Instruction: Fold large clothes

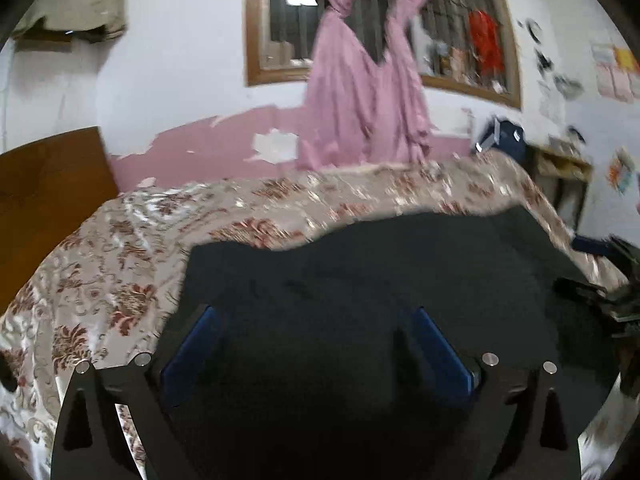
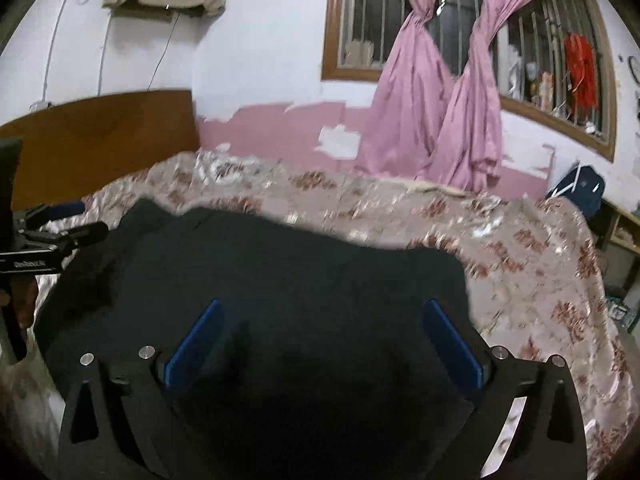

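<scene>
Both of your tools are released: the left tool and the right tool each show blue pads spread wide with nothing pinched between them. The dark garment lies flat on the bed, on the floral bedspread, directly under and ahead of both tools, and it looks like a broad rectangle with a slightly wavy far edge.

What could go wrong: the cloth is very dark and the views are blurred, so you cannot easily read where an edge or a layer ends. If you clench on the middle of the panel instead of a corner, you are likely to lift a bunch and undo the flat lie. If the 2 tools take hold at unequal points, the next fold will probably come out skewed. The satin-like bedspread may also get pinched along with the garment and drag it.

As for containers, only a wooden shelf unit stands off the bed's far right corner; what is in its compartments is too blurred to tell.
</scene>
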Demonstrator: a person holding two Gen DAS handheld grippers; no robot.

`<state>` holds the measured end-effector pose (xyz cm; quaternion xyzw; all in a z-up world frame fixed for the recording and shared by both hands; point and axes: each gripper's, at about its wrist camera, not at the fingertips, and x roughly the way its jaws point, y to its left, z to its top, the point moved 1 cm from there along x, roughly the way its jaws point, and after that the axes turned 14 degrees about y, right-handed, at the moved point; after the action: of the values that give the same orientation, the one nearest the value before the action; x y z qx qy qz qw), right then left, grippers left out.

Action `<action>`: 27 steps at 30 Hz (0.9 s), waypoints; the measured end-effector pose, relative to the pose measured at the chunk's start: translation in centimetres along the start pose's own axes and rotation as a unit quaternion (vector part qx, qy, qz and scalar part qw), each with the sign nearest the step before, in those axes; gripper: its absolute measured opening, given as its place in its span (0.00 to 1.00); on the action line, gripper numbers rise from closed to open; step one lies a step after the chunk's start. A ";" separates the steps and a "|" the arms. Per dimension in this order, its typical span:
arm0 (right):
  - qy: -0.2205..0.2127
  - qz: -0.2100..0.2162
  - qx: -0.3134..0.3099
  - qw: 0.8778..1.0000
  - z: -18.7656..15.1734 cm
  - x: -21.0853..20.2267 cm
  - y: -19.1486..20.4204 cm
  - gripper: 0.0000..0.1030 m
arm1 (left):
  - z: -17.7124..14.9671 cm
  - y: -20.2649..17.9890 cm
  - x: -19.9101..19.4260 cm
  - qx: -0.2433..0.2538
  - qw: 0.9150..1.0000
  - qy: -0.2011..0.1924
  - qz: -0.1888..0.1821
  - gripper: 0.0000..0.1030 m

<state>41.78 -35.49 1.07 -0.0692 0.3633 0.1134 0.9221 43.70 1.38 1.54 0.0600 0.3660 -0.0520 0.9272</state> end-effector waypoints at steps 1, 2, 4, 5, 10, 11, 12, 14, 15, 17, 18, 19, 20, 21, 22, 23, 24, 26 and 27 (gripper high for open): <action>0.012 0.004 -0.003 1.000 -0.5 0.7 0.2 0.96 | -0.2 -0.5 0.6 0.009 1.000 0.009 0.004 0.96; 0.022 0.007 -0.005 1.000 -0.9 1.5 0.3 0.96 | -0.4 -0.8 1.4 0.019 1.000 0.019 0.008 0.96; 0.047 0.015 -0.009 0.999 -1.3 3.6 0.5 0.96 | -0.5 -1.3 2.8 0.028 0.999 0.025 0.010 0.96; 0.052 0.015 -0.009 0.998 -1.4 4.2 0.6 0.96 | -0.5 -1.4 3.1 0.027 0.999 0.024 0.010 0.96; 0.073 0.020 0.010 0.997 -0.3 7.0 0.0 0.97 | 0.9 -0.9 5.1 0.004 0.999 0.034 0.004 0.99; 0.079 0.017 0.012 0.997 0.0 7.4 -0.1 0.97 | 1.1 -0.7 5.5 -0.002 0.999 0.039 0.002 0.99; 0.084 0.013 0.015 0.996 0.3 7.9 -0.2 0.97 | 1.4 -0.5 5.9 -0.008 0.999 0.044 0.001 1.00; 0.088 0.003 0.018 0.996 1.0 8.8 -0.5 0.97 | 1.7 -0.1 6.6 -0.019 0.998 0.053 -0.003 1.00; 0.089 -0.002 0.018 0.996 1.3 9.0 -0.5 0.97 | 1.8 0.3 7.1 -0.028 0.998 0.058 -0.006 1.00; 0.092 -0.009 0.020 0.996 1.9 9.8 -0.6 0.97 | 2.0 1.0 7.9 -0.044 0.997 0.066 -0.019 1.00; 0.094 -0.010 0.022 0.995 2.2 10.2 -0.8 0.97 | 2.2 1.4 8.3 -0.053 0.996 0.068 -0.025 1.00; 0.097 -0.009 0.025 0.995 2.5 10.7 -1.0 0.97 | 2.3 1.9 8.7 -0.064 0.995 0.072 -0.031 1.00; 0.100 -0.008 0.028 0.995 2.8 11.1 -1.2 0.97 | 2.5 2.4 9.2 -0.077 0.993 0.079 -0.037 1.00; 0.102 -0.008 0.034 0.994 3.0 11.6 -1.4 0.97 | 2.7 3.0 9.6 -0.090 0.992 0.084 -0.043 1.00; 0.103 -0.009 0.036 0.994 3.2 12.0 -1.6 0.98 | 2.9 3.5 10.0 -0.102 0.990 0.086 -0.046 1.00; 0.104 -0.011 0.039 0.994 3.3 12.4 -1.8 0.98 | 3.0 3.8 10.3 -0.107 0.989 0.089 -0.046 1.00; 0.105 -0.012 0.042 0.994 3.5 12.9 -2.1 0.98 | 3.3 4.1 10.6 -0.111 0.989 0.092 -0.045 1.00; 0.114 -0.005 0.053 0.992 3.6 13.9 -2.7 0.98 | 3.8 4.9 11.5 -0.115 0.988 0.101 -0.033 1.00; 0.120 -0.001 0.061 0.991 3.7 14.4 -3.1 0.98 | 4.1 5.2 11.9 -0.118 0.987 0.104 -0.027 1.00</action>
<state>55.25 -35.46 -5.91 -0.0265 0.4779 0.0810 0.8743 55.87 5.31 -3.25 -0.0544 0.4653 -0.0274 0.8831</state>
